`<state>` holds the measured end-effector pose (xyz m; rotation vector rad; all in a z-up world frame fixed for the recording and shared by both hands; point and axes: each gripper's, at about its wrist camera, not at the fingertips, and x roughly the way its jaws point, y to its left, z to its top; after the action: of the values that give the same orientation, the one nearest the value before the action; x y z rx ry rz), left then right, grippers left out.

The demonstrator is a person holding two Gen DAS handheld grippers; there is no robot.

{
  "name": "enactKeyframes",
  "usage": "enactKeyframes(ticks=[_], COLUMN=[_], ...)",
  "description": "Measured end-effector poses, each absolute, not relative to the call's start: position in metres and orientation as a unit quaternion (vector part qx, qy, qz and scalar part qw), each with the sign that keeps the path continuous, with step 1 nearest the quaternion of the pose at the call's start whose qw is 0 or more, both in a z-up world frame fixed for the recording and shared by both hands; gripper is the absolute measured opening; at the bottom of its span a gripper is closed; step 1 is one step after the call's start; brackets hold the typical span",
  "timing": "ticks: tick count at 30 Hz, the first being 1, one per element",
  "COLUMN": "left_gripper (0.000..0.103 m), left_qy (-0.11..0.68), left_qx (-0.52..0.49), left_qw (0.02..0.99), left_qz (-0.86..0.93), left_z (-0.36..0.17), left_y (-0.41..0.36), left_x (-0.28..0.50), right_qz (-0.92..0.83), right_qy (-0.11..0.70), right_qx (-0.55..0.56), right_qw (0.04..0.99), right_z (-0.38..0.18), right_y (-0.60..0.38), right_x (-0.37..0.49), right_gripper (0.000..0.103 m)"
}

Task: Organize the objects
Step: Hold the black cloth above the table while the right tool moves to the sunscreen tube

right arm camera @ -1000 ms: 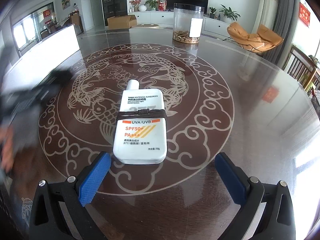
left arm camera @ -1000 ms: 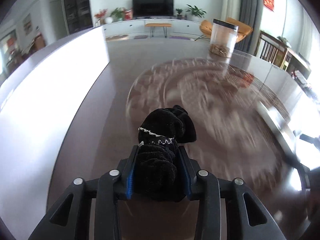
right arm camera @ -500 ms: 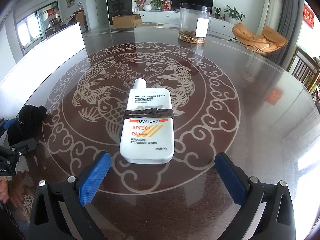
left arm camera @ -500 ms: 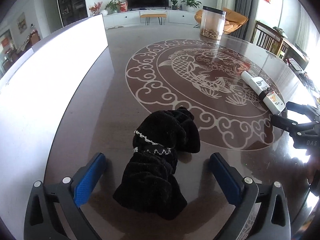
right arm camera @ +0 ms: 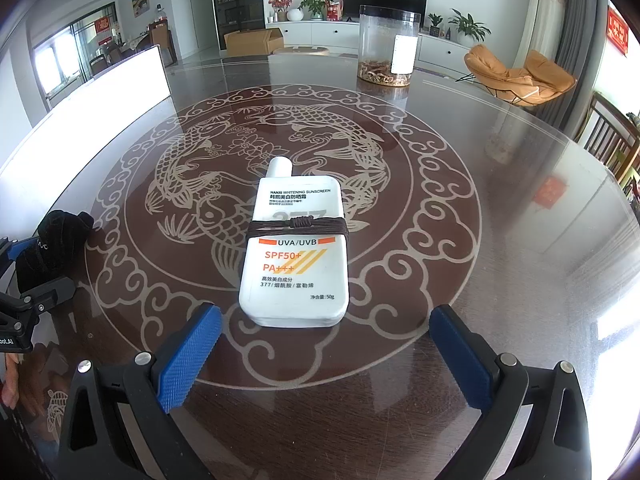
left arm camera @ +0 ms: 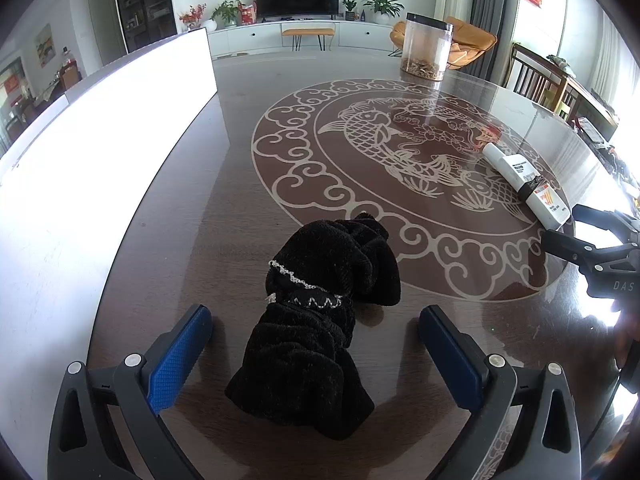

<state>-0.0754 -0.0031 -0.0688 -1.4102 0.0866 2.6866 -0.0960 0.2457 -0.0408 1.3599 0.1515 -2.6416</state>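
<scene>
A black fuzzy cloth bundle (left arm camera: pixel 316 320) with a silver chain trim lies on the dark table, between the open fingers of my left gripper (left arm camera: pixel 316 340) and free of them. It also shows at the left of the right wrist view (right arm camera: pixel 52 248). A white sunscreen bottle (right arm camera: pixel 296 256) with a brown cord band lies flat just ahead of my right gripper (right arm camera: pixel 324 344), which is open and empty. The bottle also shows in the left wrist view (left arm camera: pixel 524 180), with my right gripper (left arm camera: pixel 576 228) beside it.
A clear jar (right arm camera: pixel 388 44) with brown bits at its bottom stands at the table's far side. The table (right arm camera: pixel 520 240) is round with a carp pattern under glass. A white panel (left arm camera: pixel 80 152) runs along the left. Chairs (right arm camera: pixel 520 76) stand beyond.
My left gripper held the black bundle one second ago, then set it on the table, opened wide and stayed around it. My right gripper stayed open behind the bottle.
</scene>
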Motion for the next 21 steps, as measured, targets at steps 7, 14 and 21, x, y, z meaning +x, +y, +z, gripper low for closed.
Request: enactKeyframes(ticks=[7,14,21], left_gripper=[0.103,0.103,0.033], left_qy=[0.038,0.053,0.054], left_qx=[-0.478,-0.566,-0.514], left_qw=[0.067,0.071,0.071], left_qz=[0.875,0.820,0.853], left_z=[-0.064,-0.060,-0.046], left_y=[-0.008,-0.006,-0.012], left_x=[-0.075,-0.107,-0.097], right_qz=[-0.871,-0.817,-0.796], right_qy=[0.017,0.043,0.064], right_qx=[0.476,0.564,0.596], right_qw=[0.120,0.108,0.085], right_z=[-0.035,-0.016,-0.025], right_y=[0.256,0.232,0.208], right_x=[-0.107,-0.168,-0.171], right_gripper=[0.103,0.103,0.054])
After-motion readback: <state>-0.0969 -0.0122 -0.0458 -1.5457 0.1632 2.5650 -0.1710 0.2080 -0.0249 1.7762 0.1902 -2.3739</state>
